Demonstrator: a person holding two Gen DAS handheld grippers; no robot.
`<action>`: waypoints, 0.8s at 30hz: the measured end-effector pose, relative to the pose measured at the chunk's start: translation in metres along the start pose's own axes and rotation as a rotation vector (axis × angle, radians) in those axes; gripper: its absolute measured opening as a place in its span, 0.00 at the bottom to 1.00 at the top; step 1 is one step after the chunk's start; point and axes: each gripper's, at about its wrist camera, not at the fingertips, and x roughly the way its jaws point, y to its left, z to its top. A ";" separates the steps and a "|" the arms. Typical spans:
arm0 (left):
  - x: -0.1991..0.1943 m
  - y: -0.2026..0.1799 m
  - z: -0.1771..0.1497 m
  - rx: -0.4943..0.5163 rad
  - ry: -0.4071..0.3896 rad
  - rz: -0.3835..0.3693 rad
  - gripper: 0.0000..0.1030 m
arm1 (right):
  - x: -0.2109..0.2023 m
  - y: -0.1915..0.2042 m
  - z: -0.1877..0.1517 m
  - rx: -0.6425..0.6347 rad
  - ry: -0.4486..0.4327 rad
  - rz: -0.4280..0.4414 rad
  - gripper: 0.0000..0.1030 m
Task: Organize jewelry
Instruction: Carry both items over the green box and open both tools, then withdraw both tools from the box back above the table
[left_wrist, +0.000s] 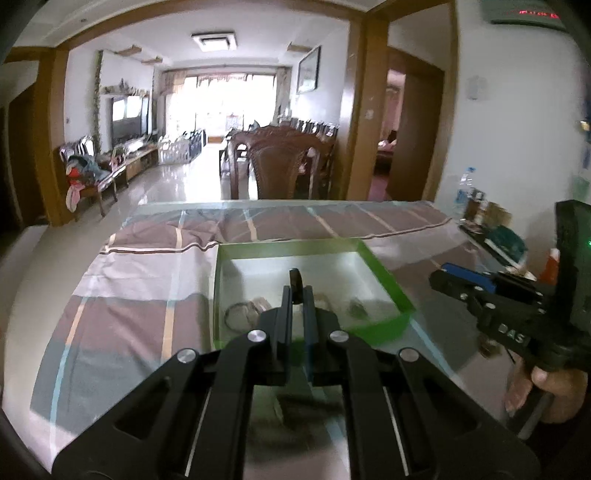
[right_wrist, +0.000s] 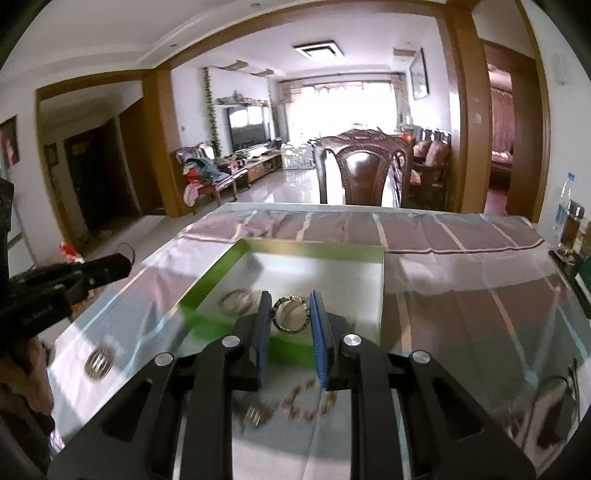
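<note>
Left wrist view: left hand-held gripper (left_wrist: 297, 295) pinching a small dark ring (left_wrist: 295, 286) edge-on, held above the near half of the green box (left_wrist: 388, 280). Inside the box, on its white floor: a thin dark bangle (left_wrist: 238, 314) left of the held ring, blurred pieces (left_wrist: 356, 308) to its right. Box resting on the glass-covered worktop (left_wrist: 110, 332) over a striped cloth. Right hand-held gripper (left_wrist: 448, 282) right of the box, fingers seemingly close together, held by a hand (left_wrist: 546, 384). Right wrist view: right hand-held gripper (right_wrist: 291, 314) clamping a silver ring with a dark band (right_wrist: 290, 314) flat between blue pads (right_wrist: 317, 332), over the near wall of the green box (right_wrist: 207, 299). Silver bangle (right_wrist: 238, 301) inside the box, left of the clamped ring. Outside the box, on the worktop (right_wrist: 480, 314): a ribbed silver ring (right_wrist: 99, 363) to the near left, a beaded bracelet (right_wrist: 310, 400) and another ring (right_wrist: 255, 415) just before the near wall. Left hand-held gripper (right_wrist: 110, 271) at far left of the box, its grip not readable here.
</note>
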 end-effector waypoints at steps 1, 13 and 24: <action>0.024 0.007 0.006 -0.021 0.028 0.001 0.05 | 0.011 -0.005 0.004 0.006 0.011 -0.002 0.20; 0.111 0.030 0.014 -0.084 0.065 0.104 0.73 | 0.087 -0.041 0.018 0.083 0.032 -0.078 0.59; -0.069 0.005 -0.045 -0.069 -0.239 0.080 0.96 | -0.090 -0.011 -0.041 0.056 -0.180 -0.035 0.90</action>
